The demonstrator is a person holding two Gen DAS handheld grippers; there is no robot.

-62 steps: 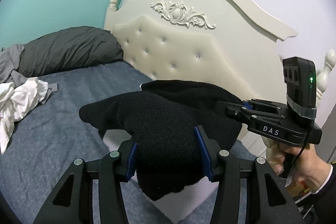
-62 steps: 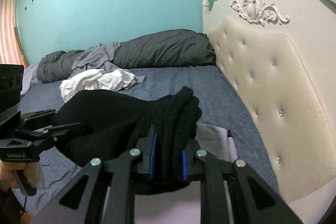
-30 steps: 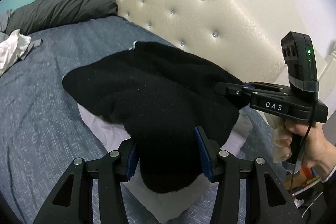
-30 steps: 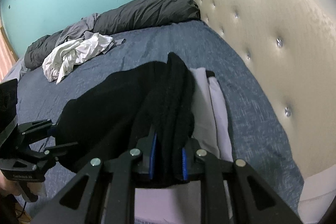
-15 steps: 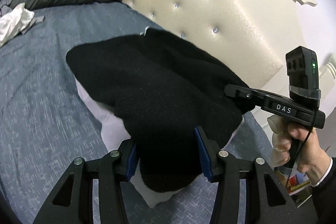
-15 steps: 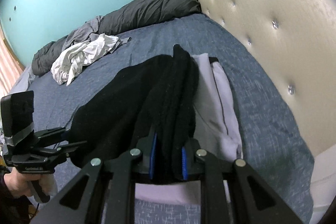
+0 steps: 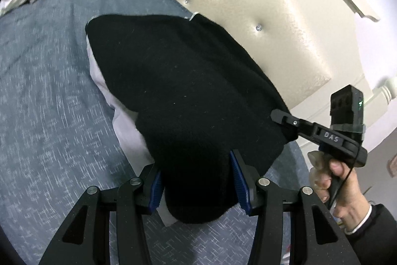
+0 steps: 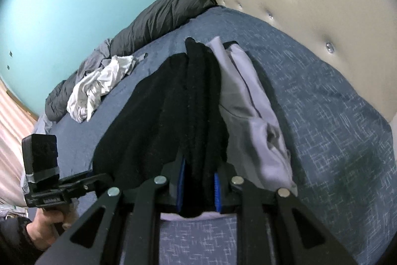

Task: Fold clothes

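A folded black knit garment (image 7: pixel 183 91) hangs between both grippers, low over a folded pale lilac garment (image 8: pixel 248 111) that lies on the blue bed. My left gripper (image 7: pixel 197 180) is shut on a thick bunch of the black garment's near edge. In the left wrist view the right gripper (image 7: pixel 285 117) comes in from the right, held by a hand, and pinches the garment's far corner. In the right wrist view my right gripper (image 8: pixel 198 184) clamps several black layers (image 8: pixel 198 101) between its blue pads. The lilac garment (image 7: pixel 126 116) shows under the black one's left edge.
A cream tufted headboard (image 7: pixel 260 16) runs along the bed's right side. A dark grey pillow (image 8: pixel 161 14) lies along the teal wall. Crumpled white and grey clothes (image 8: pixel 99 86) sit on the blue bedspread (image 7: pixel 44 91) farther back.
Both grippers have sunk with the black garment, which now lies lower over the lilac garment. Both views have rolled, and the headboard and bed look closer.
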